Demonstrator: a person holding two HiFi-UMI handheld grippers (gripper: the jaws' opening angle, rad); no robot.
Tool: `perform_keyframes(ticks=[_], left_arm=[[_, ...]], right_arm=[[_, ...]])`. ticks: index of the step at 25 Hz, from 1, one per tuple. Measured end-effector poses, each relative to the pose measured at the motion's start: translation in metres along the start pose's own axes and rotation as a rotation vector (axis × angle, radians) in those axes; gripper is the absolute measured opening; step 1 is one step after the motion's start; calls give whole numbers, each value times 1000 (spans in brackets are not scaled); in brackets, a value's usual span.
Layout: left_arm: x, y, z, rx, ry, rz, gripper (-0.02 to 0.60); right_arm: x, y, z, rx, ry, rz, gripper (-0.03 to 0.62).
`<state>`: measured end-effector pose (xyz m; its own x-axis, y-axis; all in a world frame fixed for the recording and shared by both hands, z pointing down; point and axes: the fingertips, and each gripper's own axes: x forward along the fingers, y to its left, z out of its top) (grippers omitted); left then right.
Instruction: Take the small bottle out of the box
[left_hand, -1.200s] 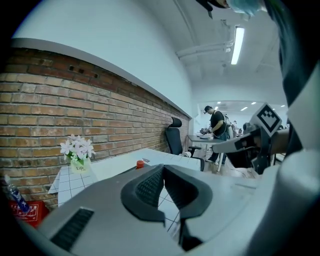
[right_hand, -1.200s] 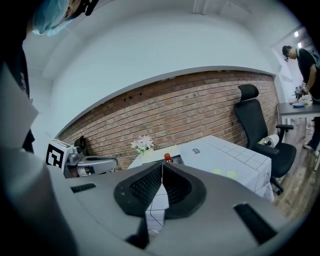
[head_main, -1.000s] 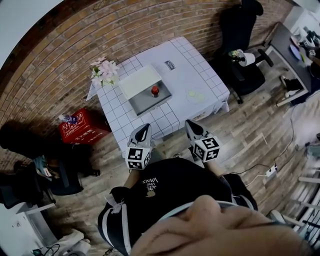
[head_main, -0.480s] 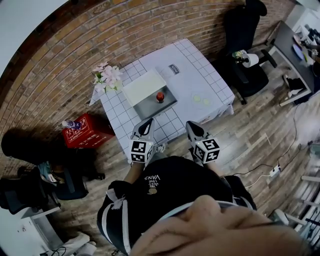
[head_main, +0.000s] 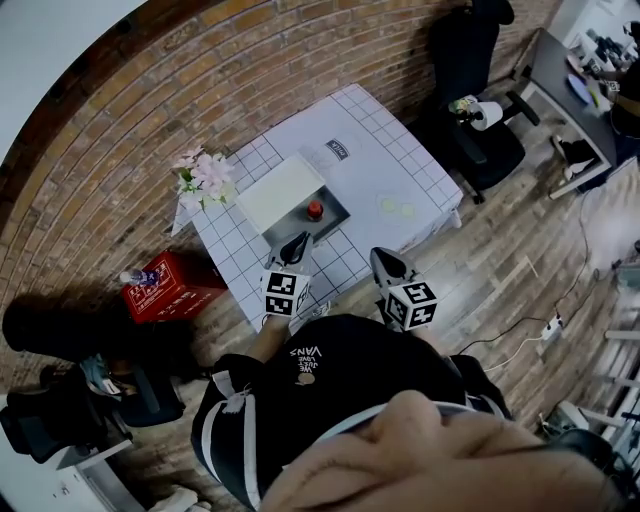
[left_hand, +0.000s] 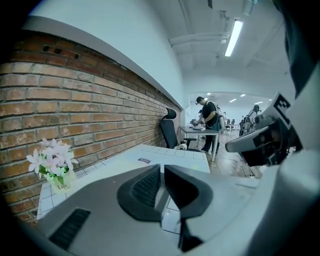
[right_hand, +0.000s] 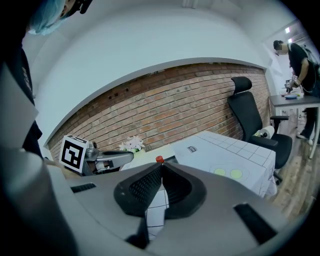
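Both grippers, the left gripper (head_main: 297, 245) and right gripper (head_main: 384, 259), hover at the surface's (head_main: 400, 165) near edge, jaws pressed together, empty. The small bottle (head_main: 315, 210) stands in the box (head_main: 338, 213), just beyond the left. Best to spread the jaws early and approach level.

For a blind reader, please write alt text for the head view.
A small red-capped bottle stands in an open grey box on a white grid-patterned table; the person's grey left gripper and right gripper, both shut, point toward it from the near side.
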<state>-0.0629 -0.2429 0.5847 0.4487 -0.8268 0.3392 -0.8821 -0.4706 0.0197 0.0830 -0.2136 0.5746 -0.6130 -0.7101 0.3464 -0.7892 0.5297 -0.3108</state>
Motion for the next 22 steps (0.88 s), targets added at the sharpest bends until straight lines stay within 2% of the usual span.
perform_keyframes(ticks=[5, 11, 17, 22], left_arm=[[17, 11, -5, -8, 42, -16, 20], [38, 24, -15, -40, 92, -34, 103], [63, 33, -34, -74, 177, -49, 217], [89, 40, -50, -96, 229, -53, 255]], right_arm=[[7, -8, 2, 16, -5, -34, 3], [9, -17, 0, 21, 7, -77, 3], [9, -26, 0, 35, 10, -122, 3], [8, -35, -2, 44, 22, -161, 3]])
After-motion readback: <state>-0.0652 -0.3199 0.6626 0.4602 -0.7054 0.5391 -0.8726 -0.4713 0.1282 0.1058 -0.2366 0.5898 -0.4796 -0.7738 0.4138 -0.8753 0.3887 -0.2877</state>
